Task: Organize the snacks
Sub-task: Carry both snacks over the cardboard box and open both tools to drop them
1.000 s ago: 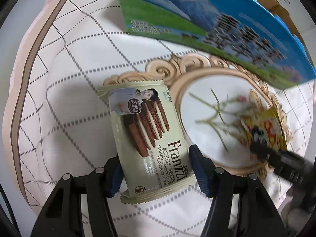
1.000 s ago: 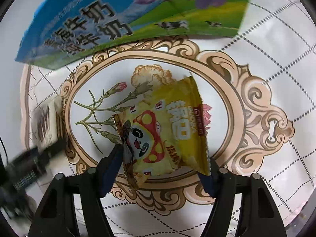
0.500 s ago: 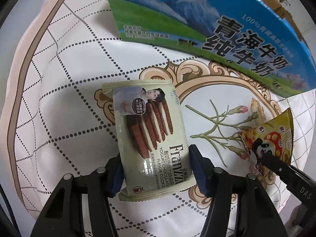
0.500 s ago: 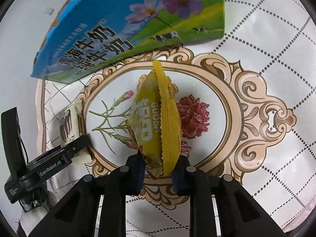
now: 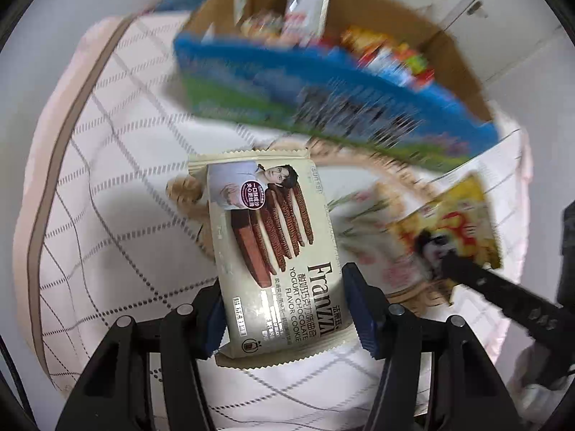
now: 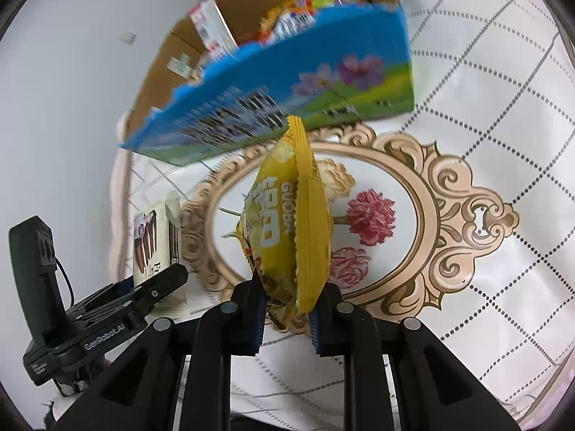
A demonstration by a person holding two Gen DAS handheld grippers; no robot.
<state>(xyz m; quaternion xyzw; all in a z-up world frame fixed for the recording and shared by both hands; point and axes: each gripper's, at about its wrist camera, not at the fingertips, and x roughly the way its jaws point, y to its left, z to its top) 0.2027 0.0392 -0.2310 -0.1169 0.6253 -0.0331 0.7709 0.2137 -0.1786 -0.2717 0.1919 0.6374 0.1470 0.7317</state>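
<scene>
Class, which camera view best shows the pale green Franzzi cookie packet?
The left wrist view: the pale green Franzzi cookie packet lies face-on and sharp between the left gripper fingers. The right wrist view shows only its small, foreshortened edge.

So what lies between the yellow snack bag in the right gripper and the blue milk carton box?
Nothing. In the right wrist view, the yellow snack bag reaches the blue milk carton box, only patterned tablecloth beneath.

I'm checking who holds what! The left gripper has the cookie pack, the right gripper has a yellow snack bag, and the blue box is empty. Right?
Almost. The blue box isn't empty: the right wrist view shows snack packets inside. The left gripper does hold the cookie pack, and the right gripper the yellow snack bag.
</scene>
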